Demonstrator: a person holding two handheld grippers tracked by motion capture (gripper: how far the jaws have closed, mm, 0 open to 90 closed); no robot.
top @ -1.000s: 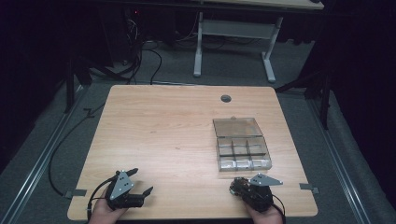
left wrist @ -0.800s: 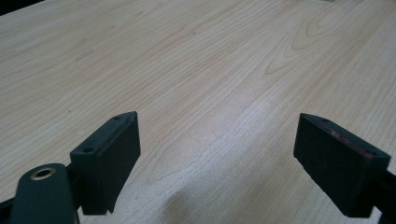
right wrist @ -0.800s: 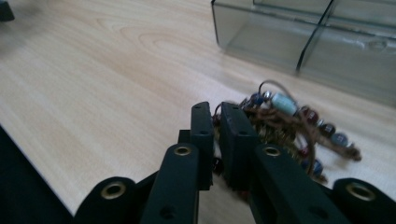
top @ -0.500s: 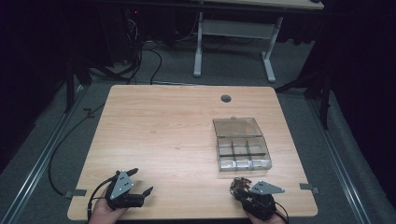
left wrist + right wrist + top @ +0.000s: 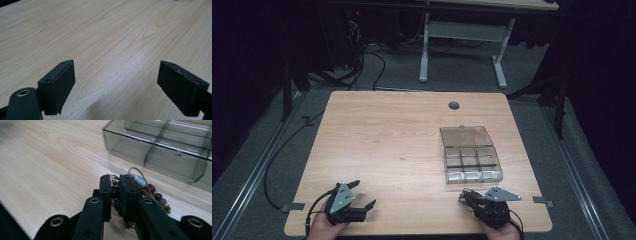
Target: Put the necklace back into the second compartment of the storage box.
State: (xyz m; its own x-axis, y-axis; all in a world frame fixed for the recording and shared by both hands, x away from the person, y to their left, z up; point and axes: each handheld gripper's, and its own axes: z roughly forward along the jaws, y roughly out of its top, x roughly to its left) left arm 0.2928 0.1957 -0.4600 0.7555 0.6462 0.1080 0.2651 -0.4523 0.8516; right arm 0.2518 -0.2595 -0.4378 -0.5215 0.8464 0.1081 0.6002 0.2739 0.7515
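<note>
Beaded cord (image 5: 140, 188) pinched in right tool (image 5: 115, 182)

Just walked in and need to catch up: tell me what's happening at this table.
A person holds a gripper in each hand at the near edge of a wooden table. The right gripper is shut on a beaded bracelet, close to a clear compartment box with its lid open. The left gripper is open over bare wood, holding nothing.

Each gripper, left (image 5: 362, 195) and right (image 5: 463, 196), is black with a grey three-cornered plate on top and a black cable trailing. Brass-ringed screw holes dot the blocky black jaws.
</note>
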